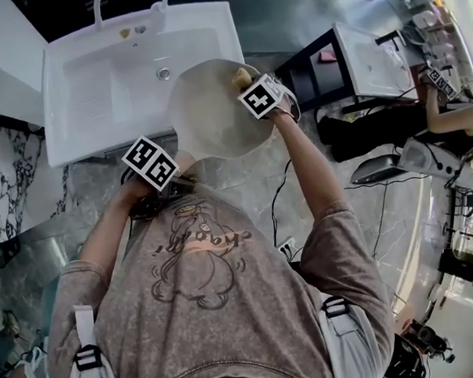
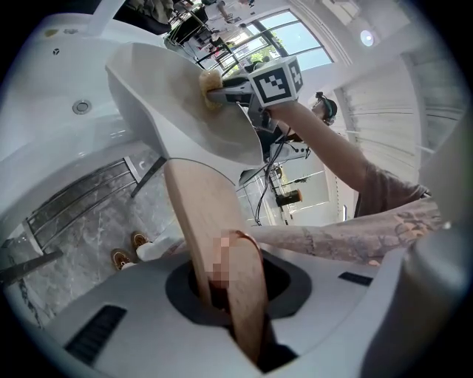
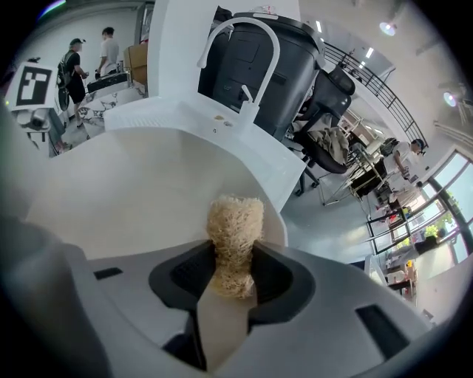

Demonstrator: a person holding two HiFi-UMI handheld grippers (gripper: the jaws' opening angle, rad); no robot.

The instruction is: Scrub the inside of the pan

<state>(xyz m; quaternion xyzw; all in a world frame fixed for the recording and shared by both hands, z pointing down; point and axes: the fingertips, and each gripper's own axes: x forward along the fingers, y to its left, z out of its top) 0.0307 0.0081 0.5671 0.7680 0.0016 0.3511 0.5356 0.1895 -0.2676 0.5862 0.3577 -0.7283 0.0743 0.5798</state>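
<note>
Gripping pan handle (image 2: 201, 214) in left tool (image 2: 222, 291); pressing scrubber (image 3: 235, 221), clamped in right tool (image 3: 233, 277), inside pan (image 1: 210, 117) over sink (image 1: 90, 90).

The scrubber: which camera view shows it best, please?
The right gripper view. There the scrubber sits in the centre, clamped in the right gripper, its fibres clear against the pan. The head view shows only a small yellowish bit; the left gripper view shows it small and distant, on the pan.
</note>
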